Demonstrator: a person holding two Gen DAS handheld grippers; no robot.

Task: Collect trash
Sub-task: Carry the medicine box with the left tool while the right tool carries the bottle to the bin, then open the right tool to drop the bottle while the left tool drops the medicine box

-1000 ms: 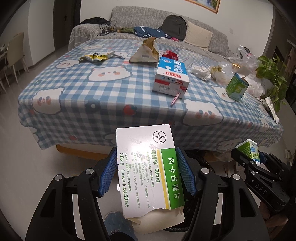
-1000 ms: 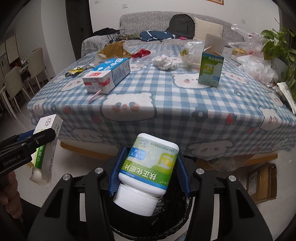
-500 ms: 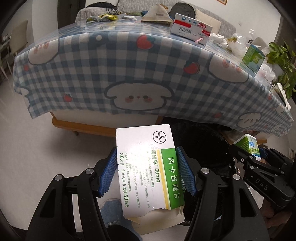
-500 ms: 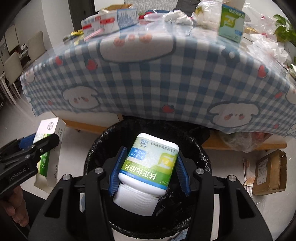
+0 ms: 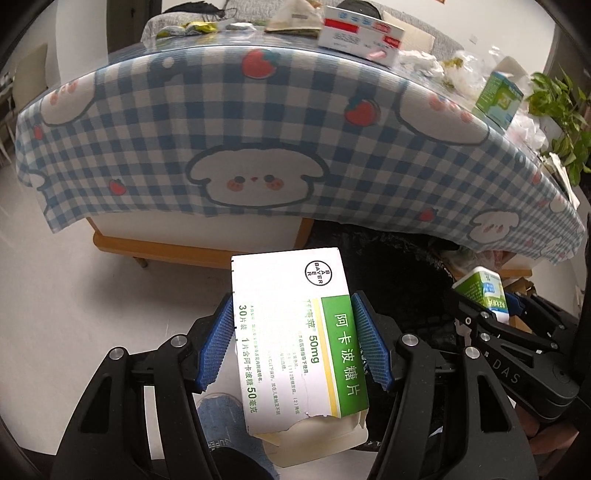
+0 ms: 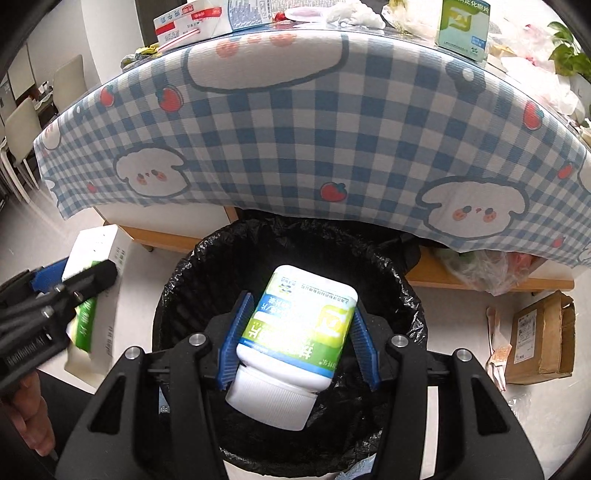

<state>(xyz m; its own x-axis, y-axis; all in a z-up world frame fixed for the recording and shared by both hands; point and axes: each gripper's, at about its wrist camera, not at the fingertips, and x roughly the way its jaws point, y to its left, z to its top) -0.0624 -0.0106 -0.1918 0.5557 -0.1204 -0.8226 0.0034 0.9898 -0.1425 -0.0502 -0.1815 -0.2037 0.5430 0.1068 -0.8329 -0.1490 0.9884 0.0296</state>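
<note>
My left tool (image 5: pixel 293 341) is clamped on a white and green medicine box (image 5: pixel 295 332), and my right tool (image 6: pixel 297 341) is clamped on a white and green pill bottle (image 6: pixel 295 332). Both pieces are off the counter (image 6: pixel 369 122) and not yet dropped. The bottle hangs directly above the black-lined trash bin (image 6: pixel 184 280), which stands on the floor just in front of the counter. The box sits beside the bin, over its left rim or the floor next to it; I cannot tell which.

Plenty is left on the counter, I judge: a milk carton (image 5: pixel 360 35), a green carton (image 5: pixel 498 98), crumpled tissues (image 6: pixel 354 13) and wrappers.

The box's long axis runs away from me, its torn open end toward me. The bottle's axis runs likewise, cap toward me, base tipped forward over the bin.
</note>
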